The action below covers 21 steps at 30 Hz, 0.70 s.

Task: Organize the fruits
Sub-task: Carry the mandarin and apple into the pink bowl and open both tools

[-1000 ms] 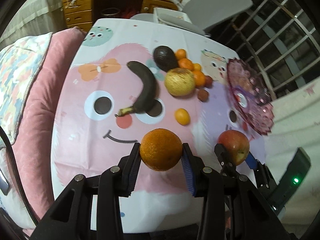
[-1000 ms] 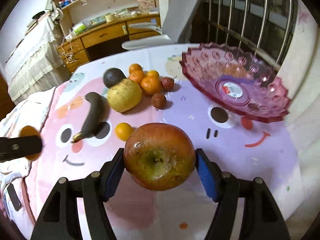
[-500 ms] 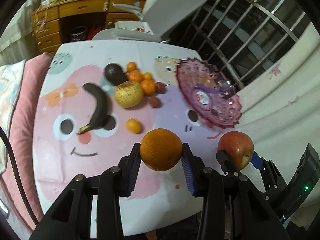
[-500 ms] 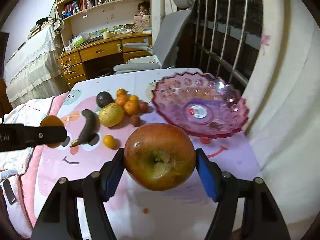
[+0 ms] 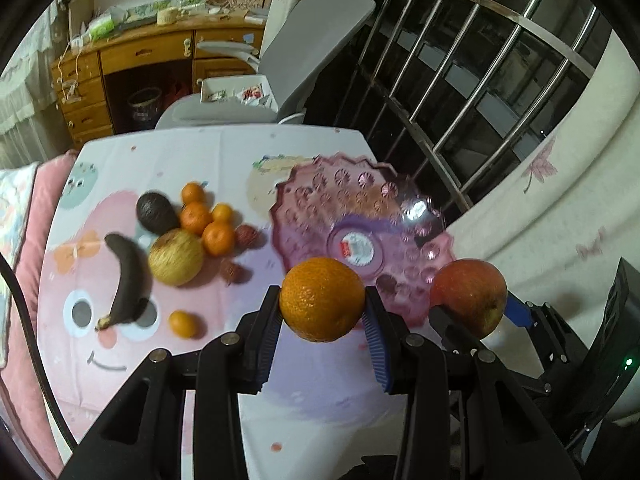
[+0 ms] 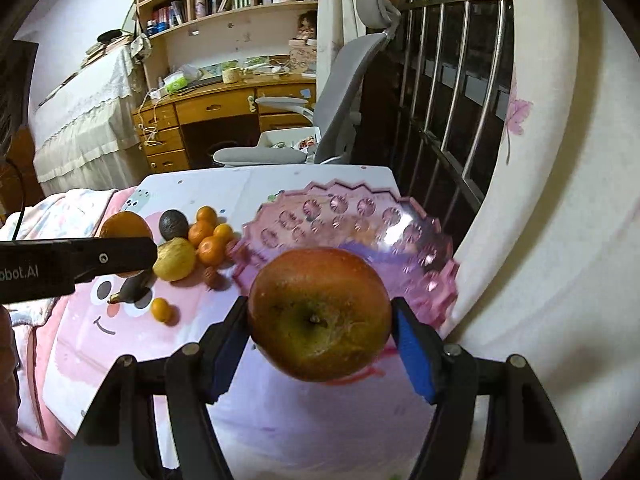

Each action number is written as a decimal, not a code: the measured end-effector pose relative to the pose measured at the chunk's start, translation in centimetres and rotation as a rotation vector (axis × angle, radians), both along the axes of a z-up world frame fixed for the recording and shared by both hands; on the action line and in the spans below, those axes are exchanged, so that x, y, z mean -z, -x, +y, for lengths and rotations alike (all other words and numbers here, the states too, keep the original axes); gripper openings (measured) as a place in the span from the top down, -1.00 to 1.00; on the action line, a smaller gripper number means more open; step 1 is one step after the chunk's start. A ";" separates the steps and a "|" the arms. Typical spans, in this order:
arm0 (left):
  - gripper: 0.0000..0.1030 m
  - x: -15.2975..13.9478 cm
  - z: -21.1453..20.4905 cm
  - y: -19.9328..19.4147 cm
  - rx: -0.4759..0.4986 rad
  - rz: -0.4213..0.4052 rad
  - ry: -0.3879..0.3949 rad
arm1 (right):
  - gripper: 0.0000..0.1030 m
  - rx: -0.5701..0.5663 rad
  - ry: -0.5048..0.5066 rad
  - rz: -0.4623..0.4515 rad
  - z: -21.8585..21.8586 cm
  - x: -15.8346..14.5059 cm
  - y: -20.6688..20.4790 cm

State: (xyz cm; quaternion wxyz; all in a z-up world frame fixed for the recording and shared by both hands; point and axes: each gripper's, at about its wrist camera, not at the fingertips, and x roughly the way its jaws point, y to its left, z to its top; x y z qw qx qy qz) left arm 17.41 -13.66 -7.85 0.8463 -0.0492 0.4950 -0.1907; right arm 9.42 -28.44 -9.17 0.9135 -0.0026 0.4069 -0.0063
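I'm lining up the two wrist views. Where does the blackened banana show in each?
Left wrist: banana at middle left, on the pink cartoon face of the tablecloth.
Right wrist: only its stem end peeks out under the left gripper's side, at left.
Shared landmark: the purple glass dish.

Both grippers lifted and swung toward the pink glass bowl (image 5: pixel 362 216). In the left wrist view the bowl went from 3 o'clock at the frame edge to just behind the orange (image 5: pixel 322 299); in the right wrist view it slid from 1 o'clock to directly behind the apple (image 6: pixel 319 314).
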 end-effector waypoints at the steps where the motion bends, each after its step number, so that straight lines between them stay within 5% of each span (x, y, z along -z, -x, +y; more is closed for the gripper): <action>1: 0.25 -0.1 -0.7 -0.4 -0.004 -0.008 -0.007 | -0.35 -0.012 -0.004 0.001 -0.7 0.1 -0.5; 21: 0.25 8.5 -12.2 -7.4 -0.026 0.143 -0.130 | -0.36 -0.260 -0.017 0.245 -8.1 5.8 -6.5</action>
